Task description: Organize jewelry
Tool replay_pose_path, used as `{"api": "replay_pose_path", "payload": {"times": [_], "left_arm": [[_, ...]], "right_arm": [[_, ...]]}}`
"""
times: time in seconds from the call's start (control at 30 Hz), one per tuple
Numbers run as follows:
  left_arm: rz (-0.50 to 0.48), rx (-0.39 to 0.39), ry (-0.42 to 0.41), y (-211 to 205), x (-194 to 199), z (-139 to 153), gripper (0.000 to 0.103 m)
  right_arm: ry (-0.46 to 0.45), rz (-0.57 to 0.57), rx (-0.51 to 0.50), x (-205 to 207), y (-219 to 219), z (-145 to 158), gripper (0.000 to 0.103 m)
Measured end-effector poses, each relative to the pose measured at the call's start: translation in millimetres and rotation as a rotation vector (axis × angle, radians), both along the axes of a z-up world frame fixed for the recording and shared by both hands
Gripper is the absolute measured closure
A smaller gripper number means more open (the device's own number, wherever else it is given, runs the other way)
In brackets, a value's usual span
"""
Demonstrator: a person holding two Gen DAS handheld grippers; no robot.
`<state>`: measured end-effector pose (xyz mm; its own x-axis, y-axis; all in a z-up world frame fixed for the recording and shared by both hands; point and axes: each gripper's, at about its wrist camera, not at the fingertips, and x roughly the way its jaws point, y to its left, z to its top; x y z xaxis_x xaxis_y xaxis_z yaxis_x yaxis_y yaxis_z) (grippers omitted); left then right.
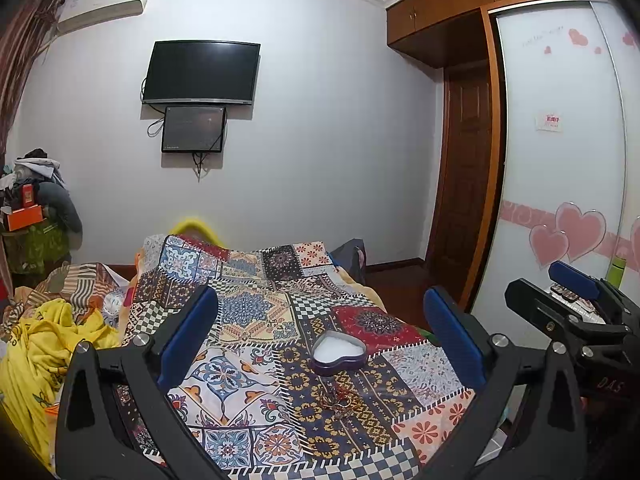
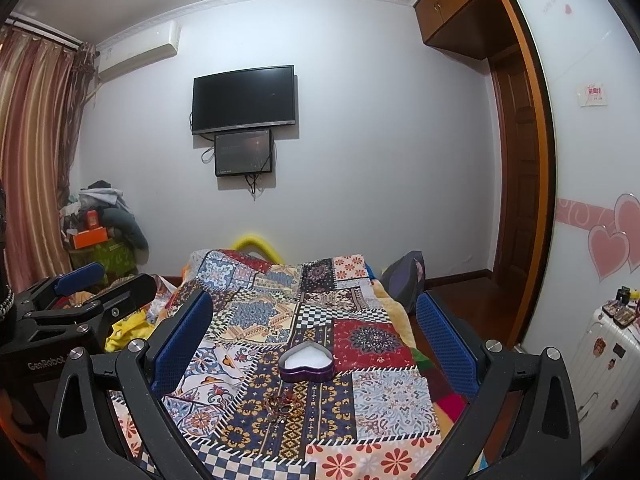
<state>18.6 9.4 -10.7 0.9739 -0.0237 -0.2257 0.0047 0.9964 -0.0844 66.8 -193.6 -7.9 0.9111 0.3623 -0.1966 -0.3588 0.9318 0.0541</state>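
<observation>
Striped curtains [image 2: 36, 152] at far left, beside a heap of clothes and boxes [image 2: 102, 224] in the corner. Crumpled yellow cloth [image 1: 52, 344] on the bed's left side. Left gripper [image 1: 320, 320] held above the bed [image 1: 256, 280], jaws spread wide, nothing between the blue pads. Patchwork bedspread [image 2: 376, 396] across the middle, with a dark wall television [image 2: 244, 98] and a smaller screen [image 2: 243, 153] under it on the far wall. Heart-shaped tin [image 2: 306, 362] open on the bedspread, purple walls, white lining, apparently nothing inside. Jewelry [image 2: 284, 402] just in front of the tin, nearer the cameras: a small tangle of rings and reddish strands, too small to sort out, lying apart from the tin. Right gripper [image 2: 314, 320] likewise above the bed, jaws wide and holding nothing; seen from the left wrist at far right [image 1: 560, 292], beside the left one. White wardrobe door [image 2: 592, 160] with pink heart stickers at right, wooden cabinets [image 1: 440, 8] above. White suitcase [image 2: 600, 356] at far right, small items on top, too small to identify.
</observation>
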Motion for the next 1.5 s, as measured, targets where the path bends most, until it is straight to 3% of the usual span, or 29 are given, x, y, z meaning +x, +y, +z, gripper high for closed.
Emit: {"api": "replay_pose_path", "payload": {"times": [0.2, 0.47, 0.7, 0.8, 0.93, 1.07, 1.23, 1.5], "left_arm": [[0.004, 0.003, 0.051, 5.1, 16.8, -12.0, 0.000], [0.020, -0.020, 0.253, 20.0, 69.1, -64.2, 0.001], [0.017, -0.014, 0.447, 29.8, 110.3, -122.4, 0.014], [-0.008, 0.000, 0.514, 28.7, 120.5, -145.5, 0.020], [-0.028, 0.017, 0.580, 28.8, 125.3, -167.5, 0.028], [-0.075, -0.009, 0.640, 32.1, 130.7, -181.1, 0.048], [-0.121, -0.026, 0.675, 33.5, 136.4, -190.9, 0.066], [-0.180, -0.042, 0.674, 28.9, 139.2, -193.1, 0.066]], "right_arm": [[0.040, -0.010, -0.014, 13.5, 0.8, -9.1, 0.002], [0.178, -0.030, -0.099, 55.1, 6.4, -54.7, 0.002], [0.324, 0.006, -0.189, 86.6, 20.8, -104.6, 0.005], [0.393, 0.050, -0.199, 95.3, 25.3, -122.6, 0.018], [0.524, 0.159, -0.181, 108.6, 33.0, -148.0, 0.046], [0.612, 0.247, -0.168, 117.4, 45.9, -167.5, 0.068], [0.655, 0.308, -0.193, 123.2, 61.6, -180.5, 0.080], [0.662, 0.341, -0.213, 131.0, 72.5, -187.6, 0.087]]}}
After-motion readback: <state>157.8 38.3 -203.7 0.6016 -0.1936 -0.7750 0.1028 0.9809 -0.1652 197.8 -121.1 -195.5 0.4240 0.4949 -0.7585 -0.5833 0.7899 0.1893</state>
